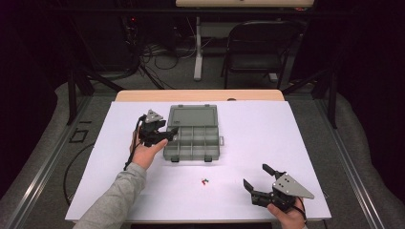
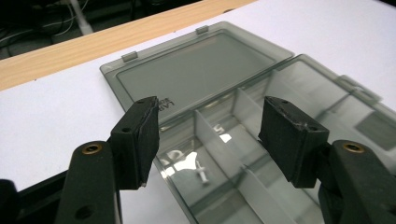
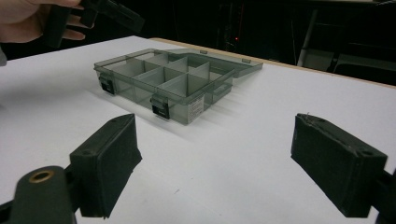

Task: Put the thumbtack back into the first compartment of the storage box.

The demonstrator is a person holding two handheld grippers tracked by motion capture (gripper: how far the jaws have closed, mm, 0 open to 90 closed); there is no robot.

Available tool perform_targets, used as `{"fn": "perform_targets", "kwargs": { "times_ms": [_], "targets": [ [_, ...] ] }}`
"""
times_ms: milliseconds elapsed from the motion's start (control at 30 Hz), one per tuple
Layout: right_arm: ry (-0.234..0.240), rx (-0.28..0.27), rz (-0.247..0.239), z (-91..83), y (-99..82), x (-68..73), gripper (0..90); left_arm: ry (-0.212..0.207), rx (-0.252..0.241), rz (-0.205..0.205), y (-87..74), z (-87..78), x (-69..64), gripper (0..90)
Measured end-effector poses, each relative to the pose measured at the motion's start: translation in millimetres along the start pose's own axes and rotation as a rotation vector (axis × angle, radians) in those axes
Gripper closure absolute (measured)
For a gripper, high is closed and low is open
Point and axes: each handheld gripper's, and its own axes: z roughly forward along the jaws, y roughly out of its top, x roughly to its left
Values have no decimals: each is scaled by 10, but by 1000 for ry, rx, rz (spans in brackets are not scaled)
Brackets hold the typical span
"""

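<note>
A smoky grey compartment box (image 1: 193, 140) lies open mid-table, its lid (image 1: 192, 116) flat behind it. My left gripper (image 1: 168, 133) hovers over the box's left side, held in a hand. In the left gripper view this gripper (image 2: 215, 135) is open with nothing between its pads, and a small white part (image 2: 201, 171) lies in a compartment below. A few tiny red and green pieces (image 1: 205, 181) sit on the white sheet in front of the box. My right gripper (image 1: 255, 174) rests near the front right, open and empty (image 3: 215, 158), facing the box (image 3: 168, 84).
The white sheet (image 1: 267, 133) covers a wooden table whose far edge (image 1: 200, 95) shows behind the lid. A folding chair (image 1: 258, 47), a desk leg and cables stand on the floor beyond. The left gripper and its hand (image 3: 28, 18) appear top left in the right gripper view.
</note>
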Motion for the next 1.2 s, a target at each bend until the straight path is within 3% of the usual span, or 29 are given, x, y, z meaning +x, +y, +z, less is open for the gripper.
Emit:
{"fn": "perform_targets", "kwargs": {
  "times_ms": [133, 500, 667, 1100, 1200],
  "targets": [
    [-1, 2, -1, 0, 0, 0, 145, -78, -11, -66, -57, -143, -45, 378],
    [3, 2, -6, 3, 1, 14, 145, -155, -78, 35, -340, -463, -460, 314],
    [4, 5, -4, 0, 0, 6, 145, -216, -79, 43, -481, -465, -577, 299],
    [6, 3, -5, 0, 0, 6, 146, -251, -46, 79, -603, -351, -760, 301],
    [7, 4, -7, -3, 2, 7, 146, -276, -33, 88, -625, -315, -802, 305]
  ]
}}
